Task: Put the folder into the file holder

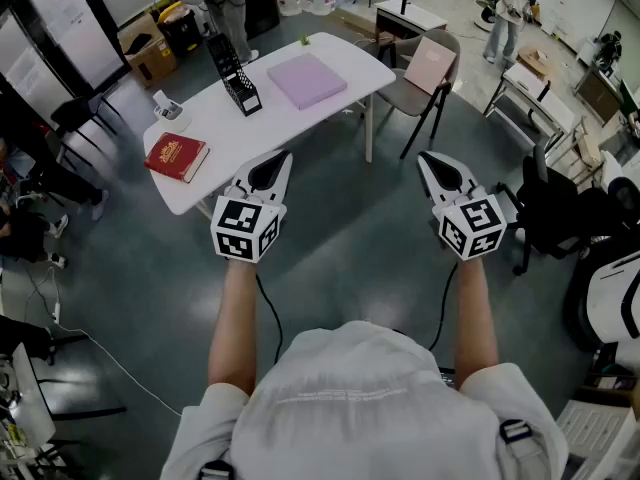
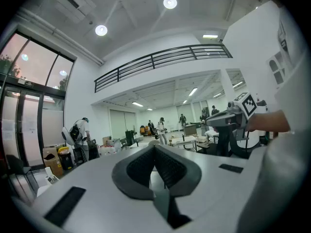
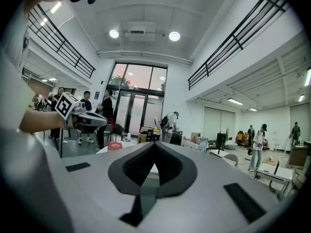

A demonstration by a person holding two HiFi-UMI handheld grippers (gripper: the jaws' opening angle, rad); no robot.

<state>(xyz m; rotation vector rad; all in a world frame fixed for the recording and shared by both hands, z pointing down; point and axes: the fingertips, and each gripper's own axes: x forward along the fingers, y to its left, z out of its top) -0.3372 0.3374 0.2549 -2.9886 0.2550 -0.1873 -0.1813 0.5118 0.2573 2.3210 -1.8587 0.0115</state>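
Observation:
A lilac folder lies flat on the white table, towards its far right end. Just left of it a black mesh file holder stands upright. Both grippers hover over the floor in front of the table, well short of both objects. My left gripper is shut with nothing in it, and the left gripper view shows its pads pressed together. The right gripper is also shut and empty, its tips meeting in the right gripper view.
A red book and a small white object lie on the table's left part. A chair with a pink board stands at the table's right end. Black office chairs crowd the right side. Cables run across the floor at left.

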